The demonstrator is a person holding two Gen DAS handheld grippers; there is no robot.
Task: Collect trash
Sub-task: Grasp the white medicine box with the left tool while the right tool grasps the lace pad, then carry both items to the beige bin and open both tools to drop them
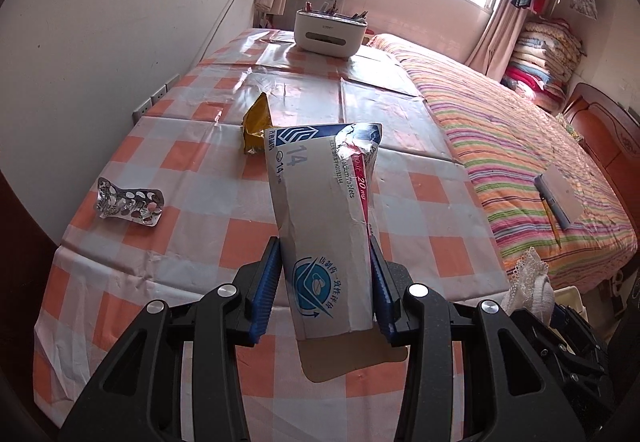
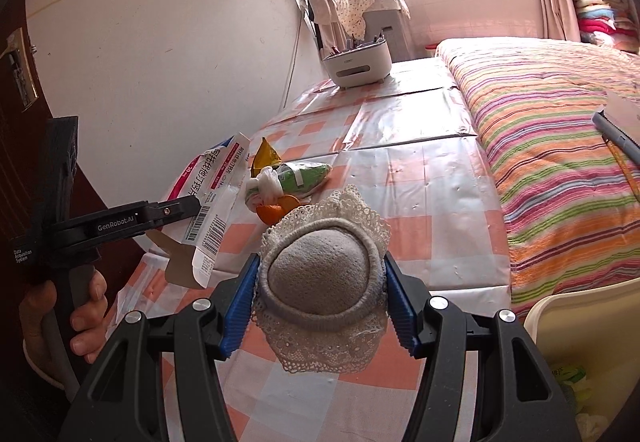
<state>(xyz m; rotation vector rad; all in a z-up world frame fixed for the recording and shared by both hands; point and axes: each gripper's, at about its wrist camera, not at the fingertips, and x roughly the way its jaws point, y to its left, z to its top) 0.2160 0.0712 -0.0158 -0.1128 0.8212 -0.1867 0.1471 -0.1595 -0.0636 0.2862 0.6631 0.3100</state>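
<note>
Held between the pads of the left claw point(image 1: 325, 282), above the near part of the table point(image 1: 192, 209): a medicine carton point(image 1: 324, 217), tilted, flap hanging at its lower end. Behind the carton, on the table, a snack wrapper point(image 1: 256, 125). Far left on the table, well apart from both, a blister pack point(image 1: 129, 206). At the far end of the table, a storage box point(image 1: 330, 30) with pens in it. Right of the table, alongside it, a bed point(image 1: 520, 161) with a notebook point(image 1: 558, 195) on it.

Between the pads of the right claw point(image 2: 320, 274): a lace-edged sock point(image 2: 320, 274). Beyond it on the table, a tied bag point(image 2: 296, 177), with orange peel point(image 2: 272, 211) just before it. Left of these, the carton in the left claw.
</note>
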